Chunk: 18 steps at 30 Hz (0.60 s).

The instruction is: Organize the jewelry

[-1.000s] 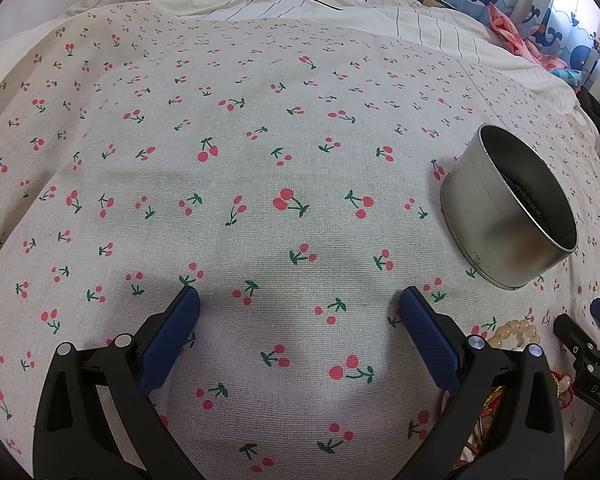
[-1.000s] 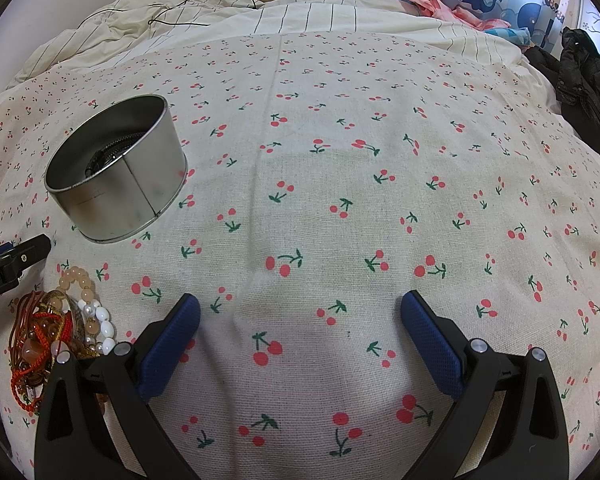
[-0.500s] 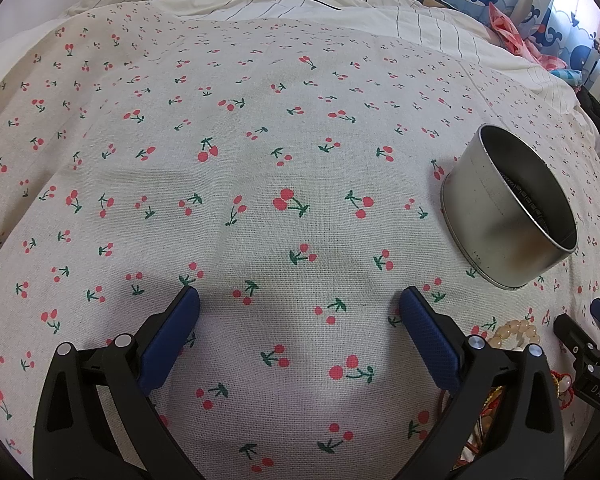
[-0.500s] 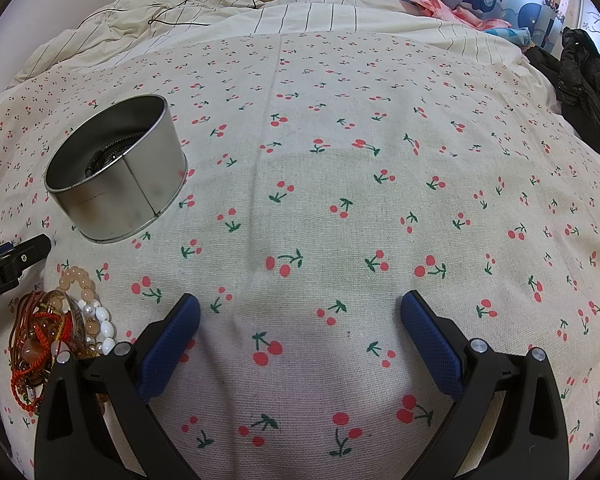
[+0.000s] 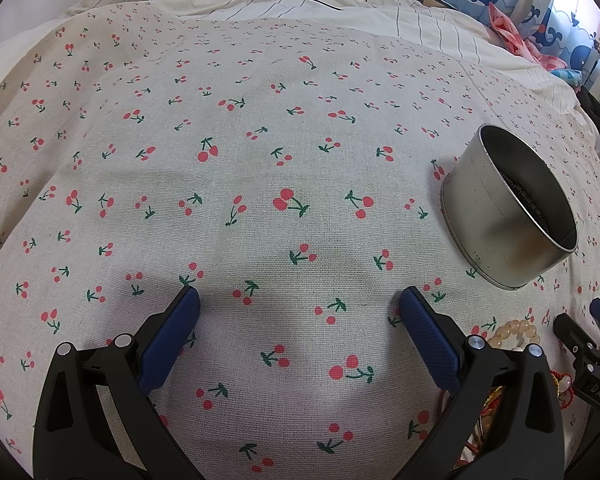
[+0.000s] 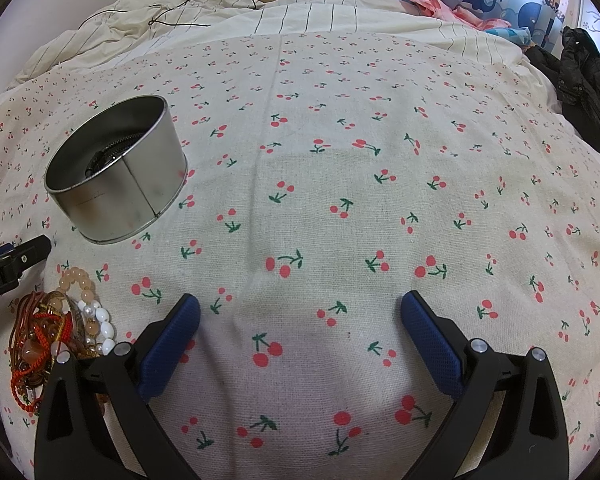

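Now, in the right wrist view, the jewelry pile (image 6: 56, 332) (beads, red cords) lies at lower left, near the metal tin (image 6: 116, 172) above it. Across the cherry-print cloth (image 6: 340, 184), the right gripper (image 6: 300, 312) and the left gripper (image 5: 298, 308) gape wide, holding nothing.

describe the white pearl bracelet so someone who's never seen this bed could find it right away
On the cherry-print cloth, find the round metal tin; nearer the camera from it lies a jewelry pile. The pearl bracelet lies on the pile's right edge. Its beads are white and oval, unlike the round peach beads and red cords beside it.
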Each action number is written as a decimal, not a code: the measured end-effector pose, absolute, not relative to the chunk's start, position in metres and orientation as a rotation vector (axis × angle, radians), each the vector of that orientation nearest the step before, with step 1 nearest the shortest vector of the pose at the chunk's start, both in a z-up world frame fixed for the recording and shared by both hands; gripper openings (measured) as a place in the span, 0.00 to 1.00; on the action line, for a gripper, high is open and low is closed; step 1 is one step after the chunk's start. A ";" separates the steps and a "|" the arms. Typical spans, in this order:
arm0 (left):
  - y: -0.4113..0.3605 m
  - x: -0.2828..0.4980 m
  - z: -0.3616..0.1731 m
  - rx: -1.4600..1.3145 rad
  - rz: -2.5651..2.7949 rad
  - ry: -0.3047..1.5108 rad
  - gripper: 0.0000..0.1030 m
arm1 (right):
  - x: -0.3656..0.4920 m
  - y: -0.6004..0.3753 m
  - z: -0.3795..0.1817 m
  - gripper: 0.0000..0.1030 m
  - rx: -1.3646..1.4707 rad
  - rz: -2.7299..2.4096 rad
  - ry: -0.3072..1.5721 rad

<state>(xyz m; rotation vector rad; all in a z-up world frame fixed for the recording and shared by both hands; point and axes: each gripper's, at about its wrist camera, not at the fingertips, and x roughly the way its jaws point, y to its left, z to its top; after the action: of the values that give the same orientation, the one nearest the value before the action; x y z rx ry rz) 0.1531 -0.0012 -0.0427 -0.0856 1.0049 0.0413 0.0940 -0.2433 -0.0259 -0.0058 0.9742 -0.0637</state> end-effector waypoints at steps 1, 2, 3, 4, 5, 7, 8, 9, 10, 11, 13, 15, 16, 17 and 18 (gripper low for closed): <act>-0.002 0.153 -0.043 -0.082 0.043 1.004 0.93 | 0.094 -0.243 -0.026 0.93 -0.005 -0.063 0.974; 0.000 0.153 -0.043 -0.086 0.041 1.003 0.93 | 0.094 -0.243 -0.026 0.93 -0.007 -0.064 0.974; 0.000 0.153 -0.044 -0.089 0.040 1.006 0.93 | 0.094 -0.243 -0.026 0.93 -0.008 -0.065 0.974; 0.001 0.154 -0.044 -0.090 0.039 1.010 0.93 | 0.094 -0.243 -0.026 0.93 -0.009 -0.066 0.974; 0.000 0.155 -0.044 -0.083 0.042 1.011 0.93 | 0.094 -0.243 -0.027 0.93 -0.009 -0.066 0.974; -0.001 0.155 -0.045 -0.076 0.046 1.011 0.93 | 0.095 -0.242 -0.027 0.93 -0.011 -0.069 0.976; -0.002 0.156 -0.045 -0.073 0.049 1.012 0.93 | 0.095 -0.241 -0.027 0.93 -0.015 -0.073 0.977; -0.003 0.156 -0.045 -0.069 0.052 1.012 0.93 | 0.095 -0.240 -0.027 0.93 -0.017 -0.075 0.977; -0.004 0.157 -0.045 -0.063 0.057 1.012 0.93 | 0.096 -0.239 -0.027 0.93 -0.019 -0.076 0.979; -0.005 0.157 -0.045 -0.062 0.058 1.011 0.93 | 0.096 -0.238 -0.027 0.93 -0.019 -0.077 0.980; -0.004 0.157 -0.045 -0.064 0.057 1.010 0.93 | 0.097 -0.238 -0.027 0.93 -0.024 -0.079 0.983; -0.005 0.157 -0.045 -0.062 0.058 1.010 0.93 | 0.097 -0.237 -0.027 0.93 -0.030 -0.081 0.983; -0.005 0.157 -0.045 -0.059 0.060 1.010 0.93 | 0.097 -0.237 -0.027 0.93 -0.031 -0.081 0.984; -0.005 0.156 -0.045 -0.059 0.060 1.009 0.93 | 0.097 -0.237 -0.027 0.93 -0.030 -0.080 0.985; -0.005 0.156 -0.045 -0.058 0.061 1.010 0.93 | 0.096 -0.236 -0.027 0.93 -0.029 -0.079 0.986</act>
<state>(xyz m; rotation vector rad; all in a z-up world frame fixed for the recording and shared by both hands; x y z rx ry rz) 0.1563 -0.0047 -0.0452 -0.0576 1.0095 0.0607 0.0965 -0.2364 -0.0270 -0.0290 0.9859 -0.0792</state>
